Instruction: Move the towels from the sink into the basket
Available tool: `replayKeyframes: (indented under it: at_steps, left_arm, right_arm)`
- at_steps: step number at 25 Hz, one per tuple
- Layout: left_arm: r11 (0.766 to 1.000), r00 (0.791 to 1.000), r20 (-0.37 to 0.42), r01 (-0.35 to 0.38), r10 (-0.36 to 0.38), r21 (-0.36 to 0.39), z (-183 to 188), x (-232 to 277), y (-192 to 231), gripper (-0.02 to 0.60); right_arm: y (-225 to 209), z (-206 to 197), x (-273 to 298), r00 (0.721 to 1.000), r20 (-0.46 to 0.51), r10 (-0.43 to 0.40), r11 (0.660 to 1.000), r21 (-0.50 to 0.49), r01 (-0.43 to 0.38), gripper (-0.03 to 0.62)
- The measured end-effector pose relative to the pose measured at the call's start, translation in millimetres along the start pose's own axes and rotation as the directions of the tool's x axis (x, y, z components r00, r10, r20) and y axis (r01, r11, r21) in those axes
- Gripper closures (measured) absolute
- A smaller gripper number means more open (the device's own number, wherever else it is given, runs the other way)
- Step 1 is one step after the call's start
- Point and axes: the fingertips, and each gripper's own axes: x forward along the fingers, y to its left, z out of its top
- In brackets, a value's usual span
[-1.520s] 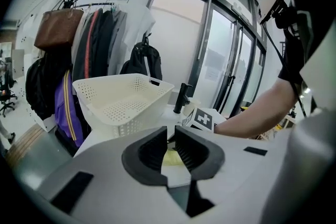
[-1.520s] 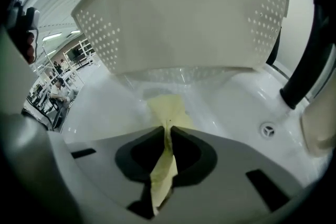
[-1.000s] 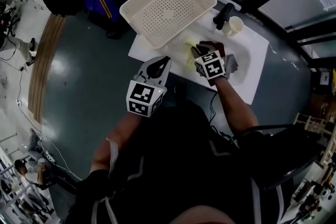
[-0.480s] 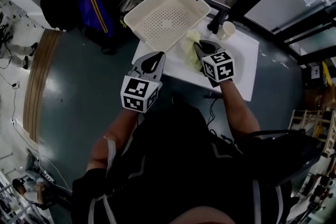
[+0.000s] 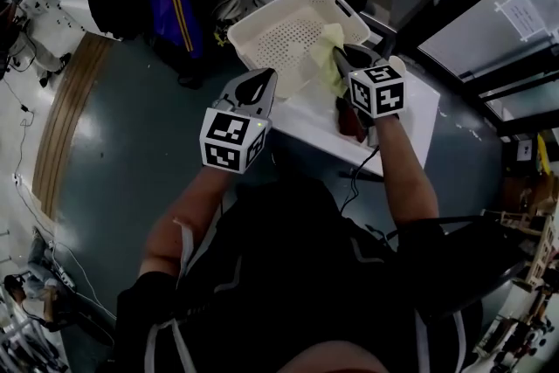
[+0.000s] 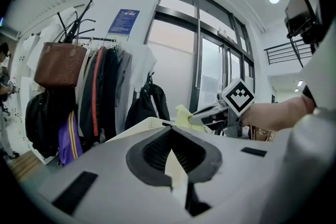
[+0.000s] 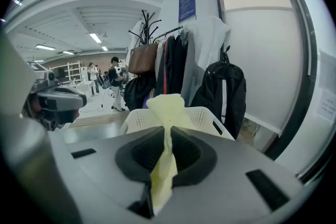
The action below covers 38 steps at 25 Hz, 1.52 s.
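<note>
The right gripper (image 5: 339,57) had its fingers clenched on a pale yellow towel (image 7: 166,108), which stuck up past the fingertips and trailed down between them (a thin fold, pinched flat). In the head view the towel showed over the near right corner of the cream perforated basket (image 5: 279,32). The basket sat at the far end of the white desk (image 5: 306,132). The left gripper (image 5: 265,78) hung just beside the basket's near edge, fingers pressed together on nothing. Below the right gripper lay a dark reddish bundle (image 5: 351,120), possibly another towel. Coats and bags (image 7: 173,63) hung on a rack beyond the basket.
</note>
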Motion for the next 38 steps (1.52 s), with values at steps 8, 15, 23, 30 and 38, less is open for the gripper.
replayKeyframes:
  at_steps: [8, 15, 23, 30, 38]
  left_arm:
    - [0.997, 0.996, -0.040, -0.079, 0.078, -0.024, 10, 37, 29, 0.574]
    - [0.991, 0.987, -0.109, -0.123, 0.118, -0.044, 1, 80, 47, 0.574]
    - [0.982, 0.972, -0.178, -0.169, 0.152, -0.087, -18, 108, 61, 0.574]
    - [0.973, 0.962, -0.209, -0.201, 0.175, -0.110, -34, 110, 72, 0.574]
    - [0.967, 0.960, -0.196, -0.225, 0.200, -0.117, -31, 90, 73, 0.574]
  right_arm:
    - [-44, 27, 76, 0.998, -0.054, 0.030, 0.999, -0.039, -0.033, 0.553]
    - [-65, 8, 155, 0.979, -0.184, 0.092, 0.992, -0.069, -0.106, 0.553]
    - [-75, -45, 219, 0.929, -0.348, 0.125, 0.990, -0.024, -0.142, 0.551]
    - [-74, -81, 255, 0.889, -0.437, 0.134, 0.990, 0.014, -0.142, 0.551]
    - [-82, -94, 264, 0.869, -0.487, 0.086, 0.996, 0.026, -0.085, 0.482]
